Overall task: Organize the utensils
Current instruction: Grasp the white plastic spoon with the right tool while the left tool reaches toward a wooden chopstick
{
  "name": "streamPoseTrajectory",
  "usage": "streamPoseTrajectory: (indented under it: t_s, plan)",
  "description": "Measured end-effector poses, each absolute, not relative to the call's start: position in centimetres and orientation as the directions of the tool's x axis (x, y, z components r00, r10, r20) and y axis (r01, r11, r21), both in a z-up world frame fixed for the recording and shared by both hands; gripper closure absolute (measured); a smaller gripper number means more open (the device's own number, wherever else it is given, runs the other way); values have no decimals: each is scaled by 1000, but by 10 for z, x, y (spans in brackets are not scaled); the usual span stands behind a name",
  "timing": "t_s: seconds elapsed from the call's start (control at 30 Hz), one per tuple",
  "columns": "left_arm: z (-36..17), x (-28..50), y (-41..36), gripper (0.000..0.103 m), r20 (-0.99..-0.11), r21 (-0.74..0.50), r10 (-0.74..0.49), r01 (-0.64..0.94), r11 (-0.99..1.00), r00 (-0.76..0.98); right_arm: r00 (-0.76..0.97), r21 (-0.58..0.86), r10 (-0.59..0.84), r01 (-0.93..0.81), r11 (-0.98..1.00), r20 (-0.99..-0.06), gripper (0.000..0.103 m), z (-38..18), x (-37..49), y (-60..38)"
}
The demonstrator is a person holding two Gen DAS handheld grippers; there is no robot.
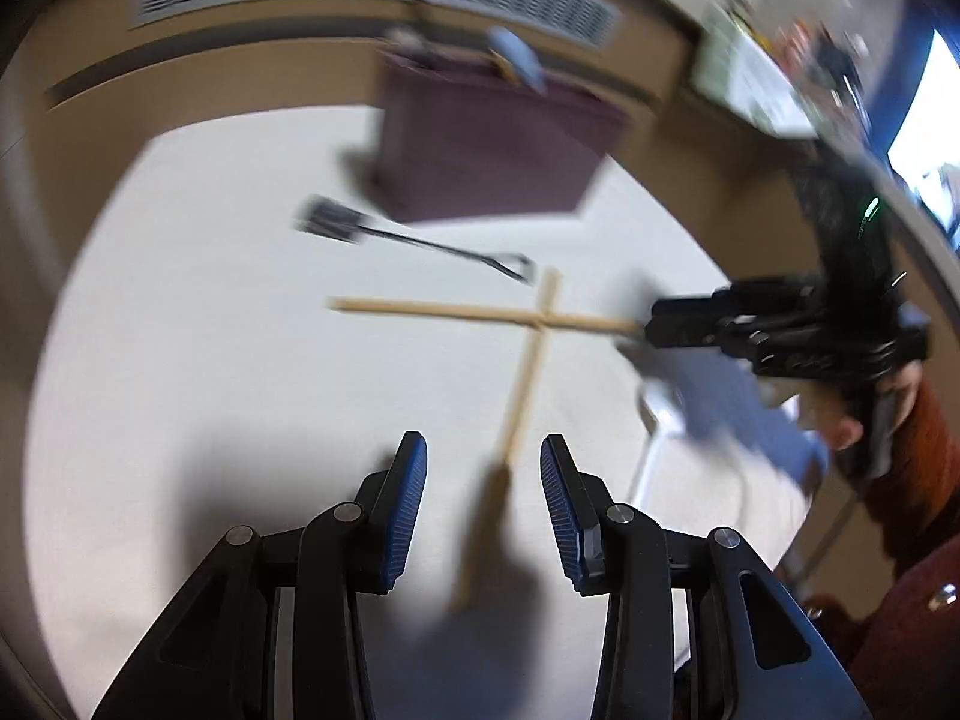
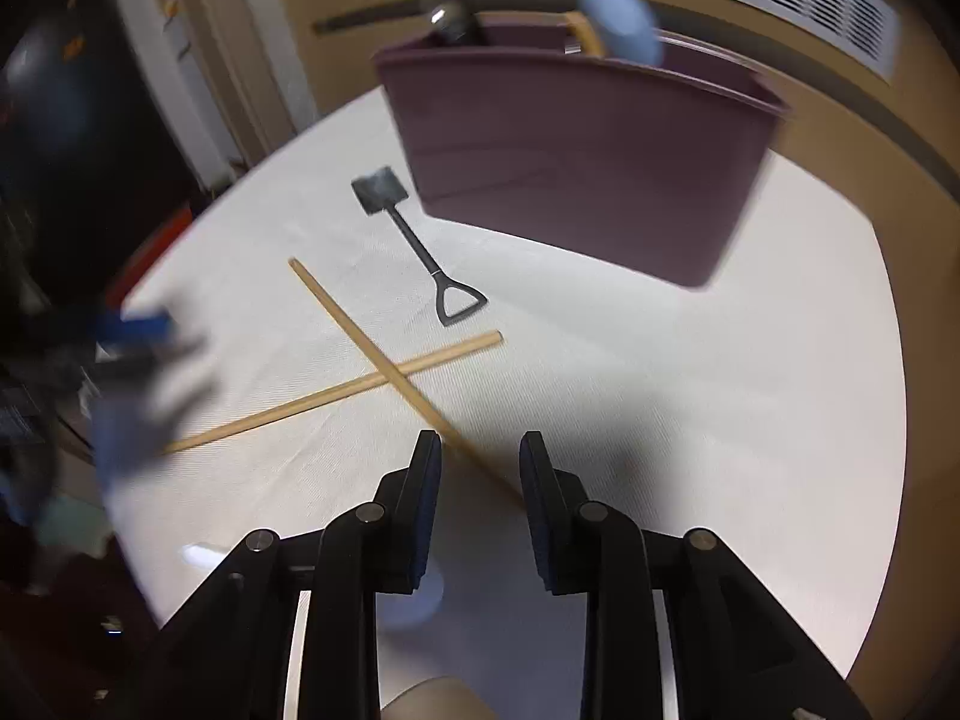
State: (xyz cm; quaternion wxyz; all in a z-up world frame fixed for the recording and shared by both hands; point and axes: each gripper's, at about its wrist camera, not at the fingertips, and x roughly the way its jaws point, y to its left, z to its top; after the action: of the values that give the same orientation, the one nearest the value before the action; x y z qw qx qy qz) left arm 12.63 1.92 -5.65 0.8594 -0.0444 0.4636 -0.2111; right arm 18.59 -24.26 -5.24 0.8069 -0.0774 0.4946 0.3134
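**Two grippers over crossed chopsticks**

The left gripper [image 1: 483, 456] hangs with its blue-padded jaws spread, and the near end of one chopstick [image 1: 528, 360] lies in the gap between them, touched by neither pad. The right gripper [image 2: 480, 456] has its jaws partly apart, astride the near end of the other chopstick [image 2: 372, 348]; its pads do not press on the wood either. In the left wrist view that right gripper comes in from the side, right at the tip of its chopstick, held by a person's hand [image 1: 852, 420] in a rust-coloured sleeve [image 1: 918, 468].

The two chopsticks lie crossed on the white table [image 2: 690, 420], one over the other. Just beyond the cross, toward the maroon bin [image 2: 576, 162], lies a small black shovel-shaped utensil [image 2: 420, 246], its blade end nearest the bin's corner, not touching it. The bin stands at the far side of the table, upright, with a pale blue utensil [image 2: 624, 18] and a dark, blurred one [image 2: 453, 21] sticking up over its rim.
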Motion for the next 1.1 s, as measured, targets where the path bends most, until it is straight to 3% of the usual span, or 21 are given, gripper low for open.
streamPoseTrajectory:
  t_s: [0.17,0.3,0.5,0.63,0.87,1.0,1.03,1.1]
  plan:
    - [-61,119,-23,62,-785,-272,-463,443,854,411,156,373,541,-568,734,-827,77,-53,146,-267]
    - [-51,125,0,62,-763,-287,-427,338,896,485,74,476,579,-490,730,-812,77,-69,127,-269]
    - [-40,125,54,62,-739,-303,-343,169,938,580,227,424,529,-383,821,-818,73,-77,148,-238]
    - [-41,121,62,62,-731,-306,-339,159,939,592,292,367,481,-367,855,-827,61,-75,165,-209]
    - [-47,128,53,62,-731,-282,-352,210,936,585,452,-35,242,-523,852,-859,59,-75,136,-166]
    - [-43,150,40,62,-719,-286,-395,274,918,572,418,54,304,-513,857,-856,52,-75,131,-185]
    - [-42,156,36,62,-714,-292,-411,292,910,567,410,63,321,-531,845,-854,52,-74,130,-189]
    - [-41,175,24,62,-708,-308,-450,336,890,544,435,61,322,-514,855,-841,68,-74,130,-198]
